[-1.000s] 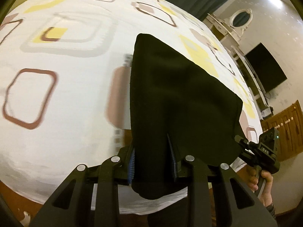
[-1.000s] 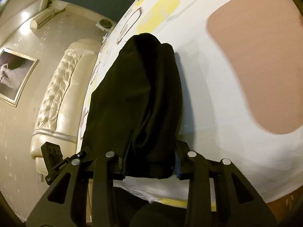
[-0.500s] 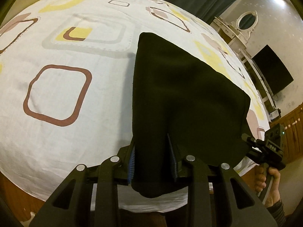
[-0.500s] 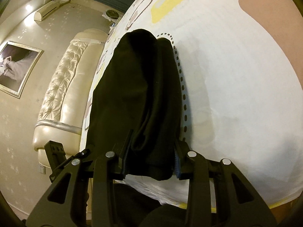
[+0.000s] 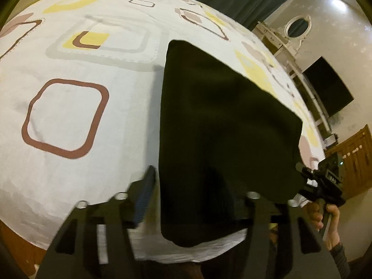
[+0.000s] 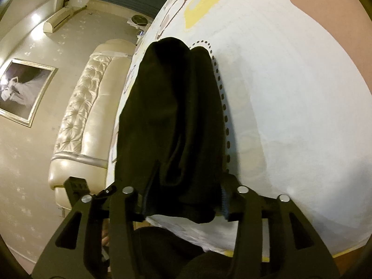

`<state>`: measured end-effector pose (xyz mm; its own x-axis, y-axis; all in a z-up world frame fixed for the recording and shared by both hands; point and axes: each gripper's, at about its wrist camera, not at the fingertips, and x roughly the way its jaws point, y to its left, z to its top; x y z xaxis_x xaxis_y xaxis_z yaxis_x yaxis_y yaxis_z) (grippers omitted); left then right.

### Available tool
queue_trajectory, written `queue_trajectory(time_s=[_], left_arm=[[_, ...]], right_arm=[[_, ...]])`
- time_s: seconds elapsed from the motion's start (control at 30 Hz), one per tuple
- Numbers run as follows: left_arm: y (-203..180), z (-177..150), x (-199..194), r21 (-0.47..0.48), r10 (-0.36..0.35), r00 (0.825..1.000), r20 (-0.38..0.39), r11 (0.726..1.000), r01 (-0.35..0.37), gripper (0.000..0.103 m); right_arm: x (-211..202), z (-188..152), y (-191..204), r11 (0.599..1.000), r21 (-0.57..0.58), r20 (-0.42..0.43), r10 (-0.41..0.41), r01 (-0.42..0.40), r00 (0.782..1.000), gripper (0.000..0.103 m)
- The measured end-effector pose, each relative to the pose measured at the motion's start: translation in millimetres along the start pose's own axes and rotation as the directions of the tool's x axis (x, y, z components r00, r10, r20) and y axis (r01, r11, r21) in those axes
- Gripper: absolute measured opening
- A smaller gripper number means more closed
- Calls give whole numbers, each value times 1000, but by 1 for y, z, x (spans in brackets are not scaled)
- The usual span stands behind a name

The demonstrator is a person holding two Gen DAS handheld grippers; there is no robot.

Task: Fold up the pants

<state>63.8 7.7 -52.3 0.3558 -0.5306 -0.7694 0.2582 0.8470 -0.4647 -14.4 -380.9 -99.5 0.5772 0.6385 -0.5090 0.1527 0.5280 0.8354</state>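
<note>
The black pants (image 5: pixel 216 125) lie folded on the patterned bed sheet (image 5: pixel 69 111), their near end hanging over the bed's front edge. My left gripper (image 5: pixel 193 186) is open, its jaws spread wide on either side of the pants' left near corner; the left blue pad (image 5: pixel 144 195) stands clear of the cloth. In the right wrist view the pants (image 6: pixel 172 116) run away from me. My right gripper (image 6: pixel 184 195) is shut on their near right corner. The right gripper also shows at the pants' right corner in the left wrist view (image 5: pixel 325 183).
The bed sheet (image 6: pixel 290 93) stretches far to the left and behind the pants. A cream tufted headboard (image 6: pixel 76 127) stands beyond the left side. A dresser with an oval mirror (image 5: pixel 297 25), a dark TV (image 5: pixel 327 88) and a wooden cabinet (image 5: pixel 355 158) line the far wall.
My left gripper has opened and let go of the pants' corner; its jaws have spread apart. The pants have settled on the bed. The right gripper still holds its corner.
</note>
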Motion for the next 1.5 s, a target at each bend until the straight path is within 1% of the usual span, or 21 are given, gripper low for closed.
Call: queue_trajectory(time_s=[0.03, 0.1, 0.13, 0.17, 0.23, 0.37, 0.47, 0.5, 0.53, 0.57, 0.6, 0.63, 0.67, 0.77, 0.83, 1.03, 1.2, 1.3, 1.37, 1.5], left_arm=[[3, 3, -2, -7, -22, 1000, 6, 1000, 22, 70], [5, 8, -3, -15, -55, 998, 16, 998, 55, 75], [7, 13, -3, -18, -71, 997, 20, 997, 72, 75], [9, 16, -1, -21, -84, 996, 19, 996, 85, 75], [12, 25, 9, -36, -122, 993, -3, 992, 122, 76], [16, 36, 35, -63, -157, 986, -62, 986, 153, 76], [15, 41, 46, -55, -154, 986, -71, 987, 150, 75], [14, 42, 47, -44, -148, 987, -66, 988, 145, 68], [13, 42, 48, -35, -148, 987, -66, 989, 146, 55], [12, 43, 49, -30, -156, 985, -74, 988, 155, 52], [11, 43, 48, -23, -150, 986, -69, 989, 149, 43], [9, 42, 47, -11, -149, 987, -63, 989, 148, 36], [4, 41, 43, 17, -122, 991, -53, 992, 123, 35], [-4, 43, 37, 59, -71, 997, -44, 996, 73, 29], [-4, 44, 32, 62, -53, 998, -32, 997, 55, 26], [10, 45, 20, 55, 1, 1000, -1, 998, -1, 26], [25, 41, 3, 41, 42, 999, 14, 998, -42, 26], [32, 39, -1, 40, 57, 998, 22, 998, -57, 26], [36, 36, 1, 40, 53, 998, 24, 998, -54, 26], [34, 32, 2, 56, 70, 997, 40, 996, -72, 26]], right_arm=[[-4, 2, -1, 1000, -2, 3, 2, -2, 1000, 52], [-12, 8, -2, 1000, -8, 32, 2, -1, 1000, 58], [-15, 10, -3, 1000, -4, 49, 4, -4, 999, 61], [-18, 14, -7, 1000, 10, 68, 10, -10, 998, 62], [-18, 21, -12, 999, 39, 76, 30, -33, 997, 63], [-3, 36, -13, 999, 40, 59, 34, -37, 998, 64], [9, 43, -12, 999, 27, 31, 29, -30, 999, 64], [11, 44, -11, 1000, 15, 22, 26, -26, 999, 64], [14, 45, -10, 1000, 1, 14, 17, -17, 1000, 56], [19, 45, -9, 1000, -15, 1, 4, -4, 1000, 48], [23, 45, -8, 1000, -13, -1, 5, -5, 1000, 38], [23, 46, -9, 1000, -7, 4, 11, -11, 1000, 33], [23, 45, -9, 1000, -7, 14, 17, -16, 1000, 32], [22, 42, -5, 1000, -13, 34, 17, -16, 999, 30], [23, 41, -2, 1000, -14, 37, 20, -20, 999, 29], [43, 42, 19, 999, -43, 17, 25, -24, 1000, 29], [62, 41, 36, 997, -57, -10, 47, -48, 999, 29], [69, 38, 38, 997, -58, -18, 46, -47, 999, 29], [71, 37, 32, 998, -40, -18, 42, -42, 999, 28], [70, 33, 25, 998, -27, -7, 49, -49, 999, 28]])
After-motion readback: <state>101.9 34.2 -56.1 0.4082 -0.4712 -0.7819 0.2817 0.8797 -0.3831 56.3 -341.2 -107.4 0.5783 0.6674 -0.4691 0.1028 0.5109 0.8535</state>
